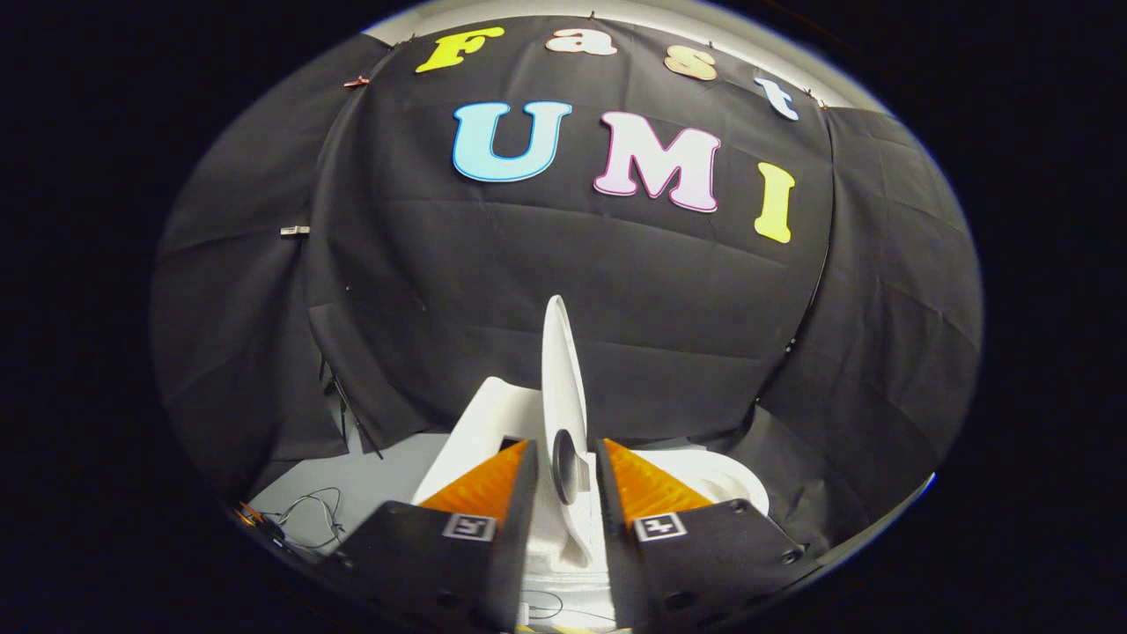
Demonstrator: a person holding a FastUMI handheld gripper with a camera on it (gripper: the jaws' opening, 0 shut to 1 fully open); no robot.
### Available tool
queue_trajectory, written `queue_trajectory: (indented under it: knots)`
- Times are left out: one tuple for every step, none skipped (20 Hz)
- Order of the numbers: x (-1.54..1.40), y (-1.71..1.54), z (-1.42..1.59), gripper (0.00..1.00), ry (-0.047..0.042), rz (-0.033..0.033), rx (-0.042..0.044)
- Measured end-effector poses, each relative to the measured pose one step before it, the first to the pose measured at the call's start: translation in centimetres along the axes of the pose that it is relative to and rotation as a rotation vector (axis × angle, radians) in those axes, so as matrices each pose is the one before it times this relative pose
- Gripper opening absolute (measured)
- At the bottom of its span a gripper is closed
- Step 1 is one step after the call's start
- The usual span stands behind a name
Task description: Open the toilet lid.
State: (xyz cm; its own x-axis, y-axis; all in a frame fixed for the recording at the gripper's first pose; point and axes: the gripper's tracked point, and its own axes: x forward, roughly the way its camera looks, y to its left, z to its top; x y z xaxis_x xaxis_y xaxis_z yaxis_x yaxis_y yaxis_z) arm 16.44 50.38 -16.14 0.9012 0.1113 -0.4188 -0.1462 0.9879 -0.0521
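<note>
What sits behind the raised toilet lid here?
The lid, edge-on between the jaws of the gripper, hides little: white tank left, seat right, black cloth wall beyond.

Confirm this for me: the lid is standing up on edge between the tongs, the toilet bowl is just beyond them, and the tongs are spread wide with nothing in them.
Not quite. In the gripper view the tongs are closed in around the lid, which stands upright on edge between them, though firm pressing by both is hard to confirm. The toilet bowl does lie just beyond them.
</note>
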Motion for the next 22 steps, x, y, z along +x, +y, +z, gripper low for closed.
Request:
queue_trajectory:
  knots:
    - [-0.109,0.414,-0.384,0.49,0.00685,0.01,-0.0007]
    - [-0.108,0.278,-0.29,0.61,0.00788,0.01089,-0.00233]
    - [-0.055,0.127,0.004,0.74,0.00256,0.00787,-0.00238]
    - [-0.264,-0.011,0.044,0.86,-0.00446,0.0014,-0.00292]
    - [-0.211,-0.128,0.538,0.98,-0.01047,0.00275,-0.00273]
    - [-0.26,-0.113,0.393,0.99,-0.01126,0.00206,-0.00432]
    - [-0.246,-0.044,0.233,0.99,-0.01025,0.00656,-0.00333]
    - [-0.282,-0.033,0.327,0.99,-0.00634,0.00693,-0.00165]
    - [-0.414,-0.141,0.267,0.99,-0.0046,0.00639,-0.00024]
    - [-0.321,-0.103,0.371,0.99,-0.00777,0.00702,0.00317]
    - [-0.388,-0.19,0.401,0.99,-0.00717,0.00624,0.00157]
    - [-0.365,-0.301,0.411,0.99,-0.00583,0.00312,-0.00022]
    - [-0.365,-0.385,0.356,0.99,-0.0067,0.00514,0.00162]
    - [-0.31,-0.298,0.329,0.99,-0.00595,0.00509,0.00498]
    - [-0.39,-0.244,0.149,0.99,0.00043,0.00669,0.00658]
    - [-0.498,-0.197,0.323,0.99,-0.00621,0.0099,0.00566]
    - [-0.395,-0.291,0.674,0.99,-0.01158,0.00937,0.00565]
    - [-0.48,-0.407,0.584,0.99,-0.01445,0.00566,0.00338]
    - [-0.565,-0.52,0.676,0.99,-0.01741,0.00189,0.00182]
    - [-0.497,-0.461,0.689,0.99,-0.01756,-0.00041,-0.00017]
    - [-0.586,-0.576,0.733,0.99,-0.01785,0.00001,-0.00104]
    - [-0.473,-0.507,0.66,0.99,-0.01541,-0.00045,0.00134]
